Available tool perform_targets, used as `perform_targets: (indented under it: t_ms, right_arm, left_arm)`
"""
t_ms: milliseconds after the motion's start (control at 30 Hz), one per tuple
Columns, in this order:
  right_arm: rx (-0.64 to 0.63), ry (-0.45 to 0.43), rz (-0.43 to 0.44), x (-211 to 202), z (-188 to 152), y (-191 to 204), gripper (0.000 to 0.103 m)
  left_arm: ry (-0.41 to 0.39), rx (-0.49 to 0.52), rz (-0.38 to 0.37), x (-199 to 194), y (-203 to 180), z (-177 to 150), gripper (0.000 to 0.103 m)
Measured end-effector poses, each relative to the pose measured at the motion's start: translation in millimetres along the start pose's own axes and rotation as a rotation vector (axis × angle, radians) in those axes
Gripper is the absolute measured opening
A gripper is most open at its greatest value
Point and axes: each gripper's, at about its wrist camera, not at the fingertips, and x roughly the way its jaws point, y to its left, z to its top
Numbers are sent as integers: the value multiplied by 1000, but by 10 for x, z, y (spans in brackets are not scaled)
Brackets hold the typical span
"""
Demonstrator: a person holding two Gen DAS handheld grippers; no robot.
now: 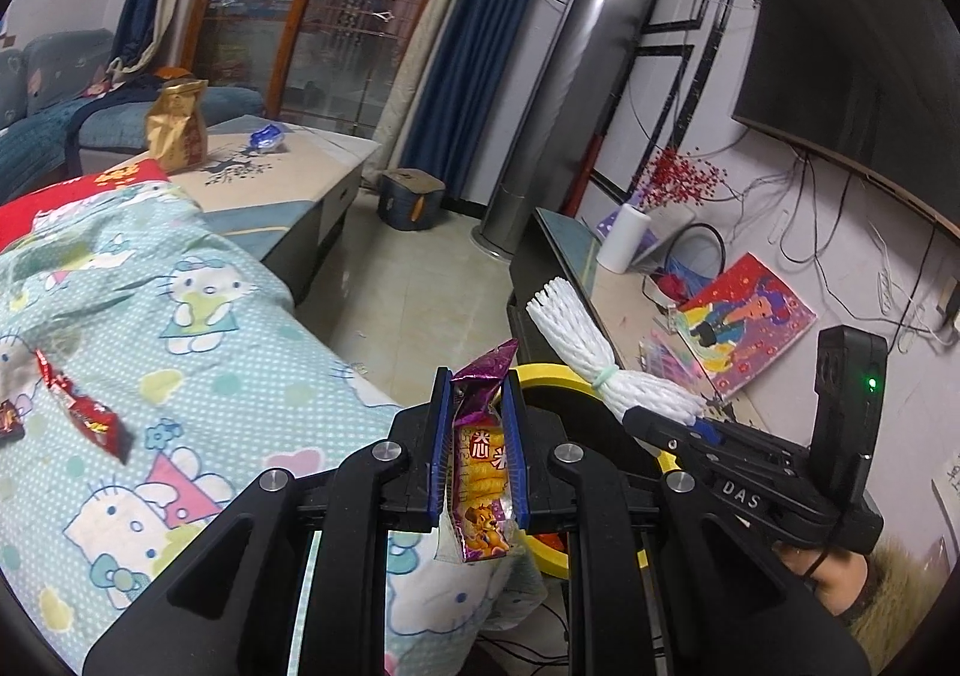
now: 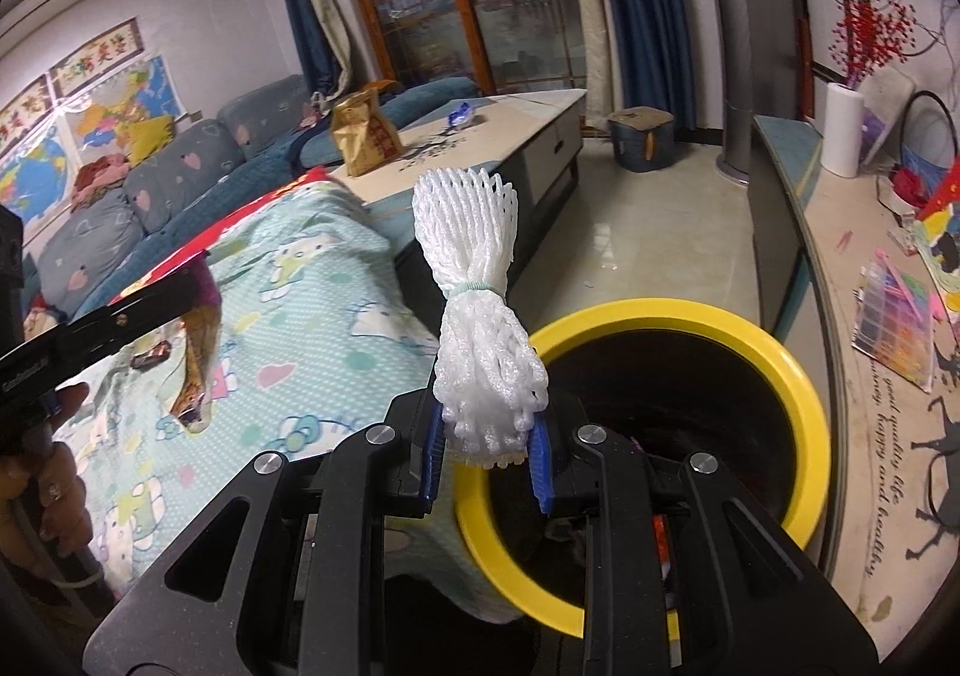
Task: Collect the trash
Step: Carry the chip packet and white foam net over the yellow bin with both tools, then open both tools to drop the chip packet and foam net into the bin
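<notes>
While both tongs hang near the yellow-rimmed bin, each one pinches trash. Left tongs are pressed on a purple snack wrapper, which stands upright betw. the blue pads, just left of the bin rim. Right tongs clamp the lower end of a white foam net, tied w/ a green band; it sits over the bin's left edge. Left of the left tongs, red candy wrappers lie on the Hello Kitty blanket. Further ahead, a gold bag stands on the bench.
</notes>
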Motion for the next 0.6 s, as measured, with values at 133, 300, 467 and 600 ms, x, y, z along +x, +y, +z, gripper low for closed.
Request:
perform_targets:
  t_ms: [133,300,467,600]
  right_arm:
    - [9,0,-27,-20,-10,-97,18]
    - [31,13,-57,-15,-43,-275,18]
    - [44,23,-80,-29,-95,-395,18]
    - [57,32,-98,-31,-147,-485,18]
  left_arm:
    - [16,23,-15,75,-115,-34,16]
    - [33,52,-38,164,-259,-69,16]
    - [50,81,-59,262,-402,-98,16]
    - [62,106,-77,347,-520,-138,16]
